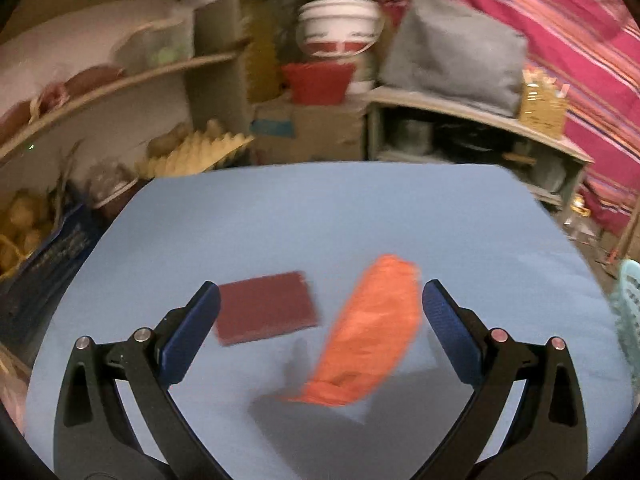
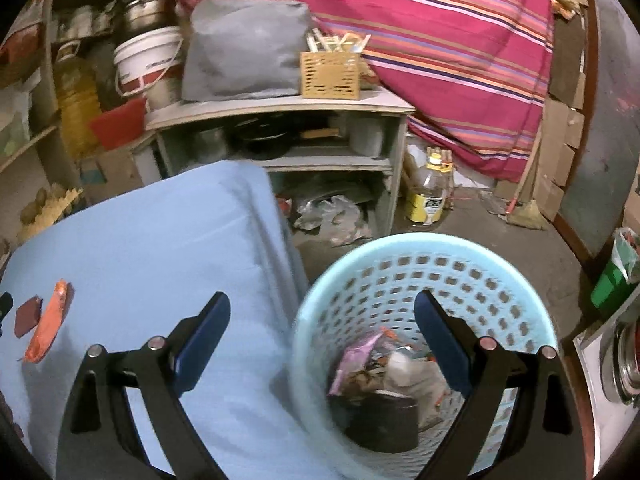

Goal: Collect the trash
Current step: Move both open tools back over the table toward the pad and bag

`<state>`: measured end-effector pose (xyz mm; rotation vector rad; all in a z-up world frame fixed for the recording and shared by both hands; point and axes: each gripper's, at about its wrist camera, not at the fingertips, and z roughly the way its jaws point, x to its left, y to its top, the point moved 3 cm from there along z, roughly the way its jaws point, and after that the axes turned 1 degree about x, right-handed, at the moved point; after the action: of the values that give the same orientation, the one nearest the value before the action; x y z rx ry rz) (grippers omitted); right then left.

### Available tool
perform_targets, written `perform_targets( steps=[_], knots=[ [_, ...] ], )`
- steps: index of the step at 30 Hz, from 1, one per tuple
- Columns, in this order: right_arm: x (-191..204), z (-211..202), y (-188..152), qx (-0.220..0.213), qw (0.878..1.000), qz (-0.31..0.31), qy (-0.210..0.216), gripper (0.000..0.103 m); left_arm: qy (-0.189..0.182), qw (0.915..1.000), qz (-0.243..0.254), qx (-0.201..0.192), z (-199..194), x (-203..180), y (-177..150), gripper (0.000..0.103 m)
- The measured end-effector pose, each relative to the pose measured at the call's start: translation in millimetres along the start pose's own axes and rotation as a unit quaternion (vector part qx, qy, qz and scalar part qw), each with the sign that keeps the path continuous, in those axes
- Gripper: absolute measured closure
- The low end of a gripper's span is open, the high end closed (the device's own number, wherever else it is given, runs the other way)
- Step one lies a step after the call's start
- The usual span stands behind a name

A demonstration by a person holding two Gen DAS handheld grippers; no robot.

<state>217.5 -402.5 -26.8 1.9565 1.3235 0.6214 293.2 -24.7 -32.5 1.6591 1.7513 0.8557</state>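
the blue-covered table (image 1: 280, 216) is filling the left tongs' view and is lying ahead of and to the left of the right tongs, its edge running just beside the pale blue perforated basket (image 2: 372, 256). that basket is sitting on the floor directly beneath the right tongs (image 2: 322, 314), which are hanging over its mouth with the jaws spread wide and nothing between them; wrappers and scraps (image 2: 384, 364) are lying heaped at the bottom. the left tongs (image 1: 320, 300) are hovering low over the table, jaws gaping wide and gripping nothing. between their tips, closer to the right-hand finger, an orange wrapper (image 1: 372, 332) is lying flat on the cloth, a little blurred. just beside it, nearer the left-hand finger and apart from the wrapper, a dark red flat packet (image 1: 266, 307) is resting on the cloth. from the right tongs both pieces are showing far off to the left.
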Motion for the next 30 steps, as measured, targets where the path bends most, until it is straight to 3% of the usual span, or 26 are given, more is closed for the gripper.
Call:
perform_targets(
  steps=[4,10,24,30],
  knots=[
    [29.0,4.5,-3.3,0.008,1.000,-0.019,0.008,0.012,0.014,0.9993,-0.020,0.027,27.5,27.3,0.2,0.005],
    [62.6,8.4,-5.7,0.012,0.999,-0.049,0.010,0.012,-0.004,0.9950,-0.053,0.085,69.1,49.1,-6.1,0.005],
    [90.8,16.2,-12.3,0.028,0.998,-0.052,0.013,0.012,-0.015,0.9887,-0.054,0.139,97.7,47.6,-11.0,0.006],
    [106.4,21.5,-16.4,0.035,0.997,-0.066,0.000,0.012,-0.014,0.9891,-0.043,0.140,97.5,45.7,-12.8,0.015]
  ],
)
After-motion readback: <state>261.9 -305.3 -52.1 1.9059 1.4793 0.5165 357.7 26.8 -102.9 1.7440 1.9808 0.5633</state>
